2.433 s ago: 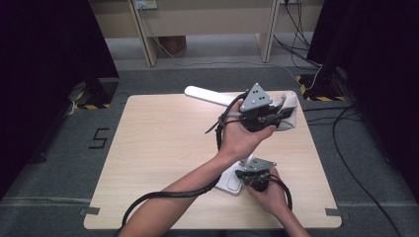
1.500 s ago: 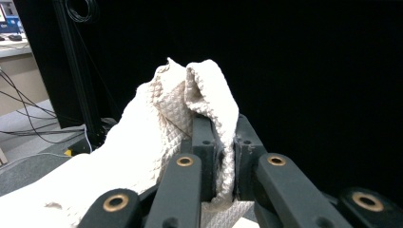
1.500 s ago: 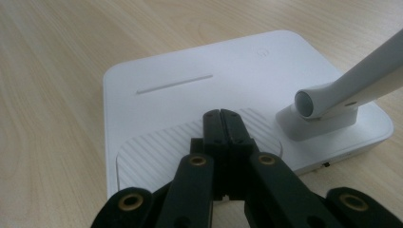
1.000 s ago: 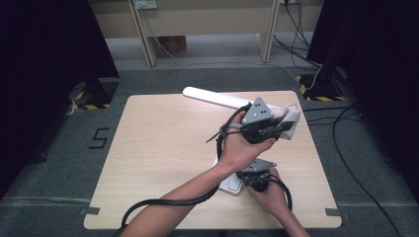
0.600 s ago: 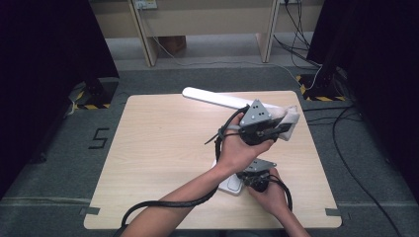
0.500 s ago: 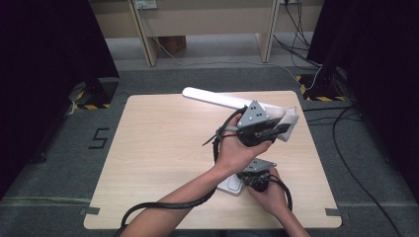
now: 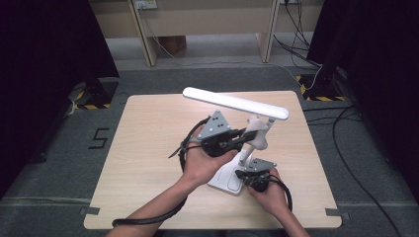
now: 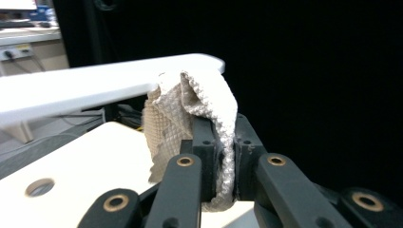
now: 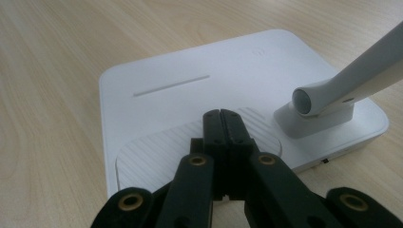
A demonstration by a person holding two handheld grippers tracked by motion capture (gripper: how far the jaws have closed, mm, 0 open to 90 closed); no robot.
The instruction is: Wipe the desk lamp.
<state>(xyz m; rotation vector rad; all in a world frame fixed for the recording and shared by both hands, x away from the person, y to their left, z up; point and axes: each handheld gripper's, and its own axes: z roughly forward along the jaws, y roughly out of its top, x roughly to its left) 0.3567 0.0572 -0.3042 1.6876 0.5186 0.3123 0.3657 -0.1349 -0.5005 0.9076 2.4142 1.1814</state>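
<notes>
On a pale wooden table (image 7: 148, 148), a cloth (image 8: 199, 109) is clamped in the left gripper (image 7: 236, 139) against the lamp (image 7: 236, 102) at centre-right; its base (image 9: 190, 95) is pinned under the closed right gripper (image 9: 222, 124)

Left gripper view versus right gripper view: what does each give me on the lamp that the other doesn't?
The left gripper view has the left tool shut on a grey textured cloth, pressed up against the lamp head, a long white bar.

The right gripper view has the right tool shut with nothing between its jaws, resting on the ribbed pad of the lamp base, beside the arm's hinge.

Both show part of the white lamp and the wooden table.
</notes>
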